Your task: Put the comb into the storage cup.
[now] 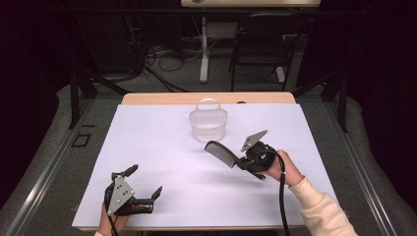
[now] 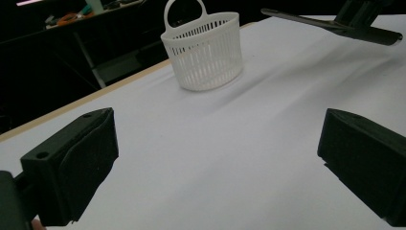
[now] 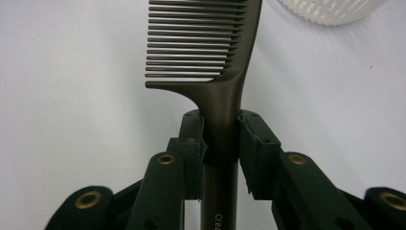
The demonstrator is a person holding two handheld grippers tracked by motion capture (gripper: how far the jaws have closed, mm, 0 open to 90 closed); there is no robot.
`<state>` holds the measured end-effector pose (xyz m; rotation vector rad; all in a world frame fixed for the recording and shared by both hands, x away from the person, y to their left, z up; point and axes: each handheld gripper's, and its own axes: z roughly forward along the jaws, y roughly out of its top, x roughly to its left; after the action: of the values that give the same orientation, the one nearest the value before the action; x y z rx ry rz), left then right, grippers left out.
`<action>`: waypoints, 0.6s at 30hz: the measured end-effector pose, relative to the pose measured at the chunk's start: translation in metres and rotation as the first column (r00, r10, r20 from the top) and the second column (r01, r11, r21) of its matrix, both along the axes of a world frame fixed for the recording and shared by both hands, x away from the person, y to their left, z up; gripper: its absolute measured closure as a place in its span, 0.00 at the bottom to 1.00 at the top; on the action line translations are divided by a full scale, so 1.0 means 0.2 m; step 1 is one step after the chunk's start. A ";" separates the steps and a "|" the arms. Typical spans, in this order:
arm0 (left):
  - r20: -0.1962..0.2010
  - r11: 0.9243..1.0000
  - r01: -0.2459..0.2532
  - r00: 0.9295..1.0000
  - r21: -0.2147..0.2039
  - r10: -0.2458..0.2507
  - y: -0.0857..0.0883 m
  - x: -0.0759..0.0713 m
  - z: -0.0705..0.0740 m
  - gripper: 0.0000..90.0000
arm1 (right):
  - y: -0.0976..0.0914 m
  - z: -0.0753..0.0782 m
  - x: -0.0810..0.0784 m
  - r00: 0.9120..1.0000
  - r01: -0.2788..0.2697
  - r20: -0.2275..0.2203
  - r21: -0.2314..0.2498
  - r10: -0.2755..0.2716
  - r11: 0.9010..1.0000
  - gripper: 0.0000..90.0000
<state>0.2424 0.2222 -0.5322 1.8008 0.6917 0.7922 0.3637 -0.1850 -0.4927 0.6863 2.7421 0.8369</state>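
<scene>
A dark comb hangs above the white table cover, held by its handle in my right gripper. In the right gripper view both pads clamp the handle of the comb, teeth pointing left, away from the camera. A white slatted basket with a loop handle stands upright at the table's far middle, just beyond the comb. My left gripper rests low near the front left edge, jaws wide apart with nothing between them. From the left gripper view the basket stands ahead and the comb crosses the top right.
The white cover spans most of the table; a strip of wooden edge shows at the back. Beyond the table stand a black chair and a white table leg among floor cables.
</scene>
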 end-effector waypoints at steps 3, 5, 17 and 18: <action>-0.001 1.000 0.009 1.000 0.001 -0.009 0.00 0.00 0.00 0.00 | 0.00 0.00 -0.01 1.000 0.007 0.012 0.012 -0.007 1.000 0.80; 0.003 1.000 0.011 1.000 0.005 -0.011 0.00 0.00 0.00 0.00 | 0.00 0.01 -0.02 1.000 0.009 0.023 0.022 -0.010 1.000 0.80; -0.003 1.000 0.011 1.000 0.003 -0.011 0.00 0.01 0.00 0.00 | -0.03 0.02 -0.04 0.998 0.033 0.059 0.079 -0.038 0.996 0.80; 0.000 1.000 0.011 1.000 0.003 -0.011 0.00 0.01 0.00 0.00 | -0.03 0.02 -0.04 0.998 0.031 0.060 0.079 -0.036 0.996 0.80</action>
<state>0.2436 0.2214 -0.5326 1.8056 0.6807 0.7857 0.3561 -0.1917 -0.4883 0.7073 2.6480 0.9464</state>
